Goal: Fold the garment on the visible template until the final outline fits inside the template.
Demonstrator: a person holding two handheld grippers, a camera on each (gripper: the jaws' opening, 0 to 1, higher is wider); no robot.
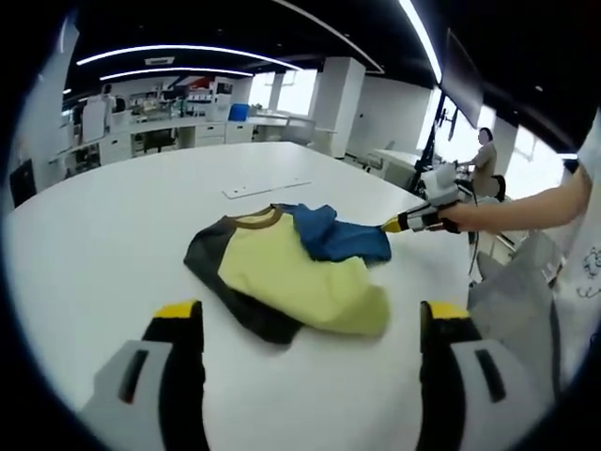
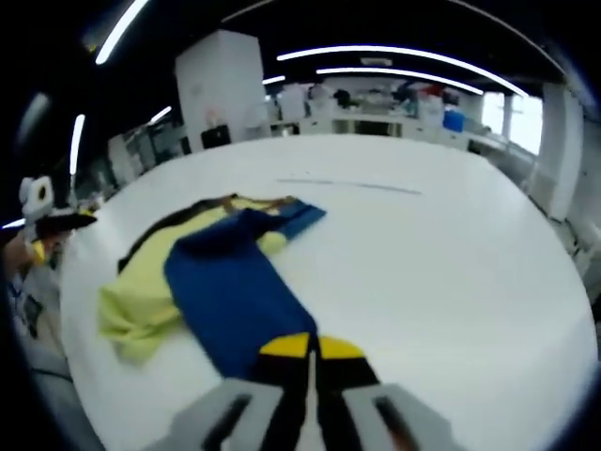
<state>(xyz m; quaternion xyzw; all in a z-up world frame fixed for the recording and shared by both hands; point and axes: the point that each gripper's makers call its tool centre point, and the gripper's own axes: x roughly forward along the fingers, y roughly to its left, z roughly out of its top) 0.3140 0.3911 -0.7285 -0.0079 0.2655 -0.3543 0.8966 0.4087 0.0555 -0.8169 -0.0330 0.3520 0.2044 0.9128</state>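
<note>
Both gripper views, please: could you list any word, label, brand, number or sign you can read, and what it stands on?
None can be read. The garment shows plain yellow, blue and dark panels. Marks on a sleeve at the left gripper view's edge are too blurred.

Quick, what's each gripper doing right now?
Left gripper: open, holding nothing.
Right gripper: shut on the garment's blue sleeve.
</note>
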